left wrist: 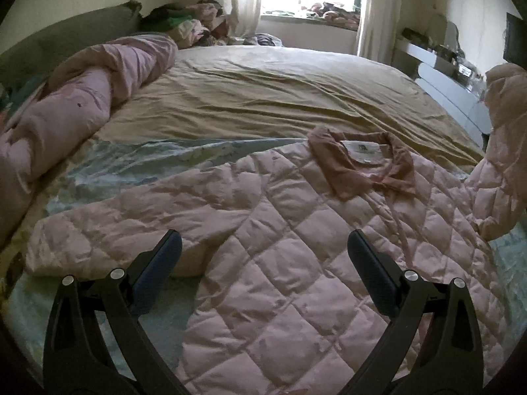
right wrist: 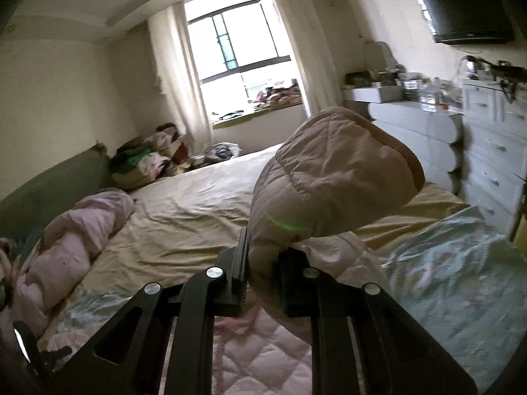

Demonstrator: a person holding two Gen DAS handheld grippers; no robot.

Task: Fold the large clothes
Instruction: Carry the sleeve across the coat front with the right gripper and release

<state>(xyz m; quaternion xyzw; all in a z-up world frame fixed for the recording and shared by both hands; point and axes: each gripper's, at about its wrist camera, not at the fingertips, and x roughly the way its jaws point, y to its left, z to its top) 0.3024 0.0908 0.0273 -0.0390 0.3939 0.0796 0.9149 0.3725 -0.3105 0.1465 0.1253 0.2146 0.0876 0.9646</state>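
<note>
Jacket [left wrist: 296,247] lies flat on our bed [left wrist: 263,98] | left gripper [left wrist: 263,256] wide open, holding nothing | right gripper [right wrist: 263,263] pinches the sleeve [right wrist: 329,171], lifted | jacket hem cut off.

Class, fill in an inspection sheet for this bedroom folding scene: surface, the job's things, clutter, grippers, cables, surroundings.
Surface: bed with a wrinkled tan sheet.
Job's things: pink quilted jacket spread flat, collar up; its sleeve lifted.
Clutter: rolled pink duvet; clothes pile by the headboard.
Grippers: left gripper open above the jacket, holding nothing; right gripper shut on the sleeve.
Cables: nothing seen.
Surroundings: window with curtains, white drawers, wall television.
</note>
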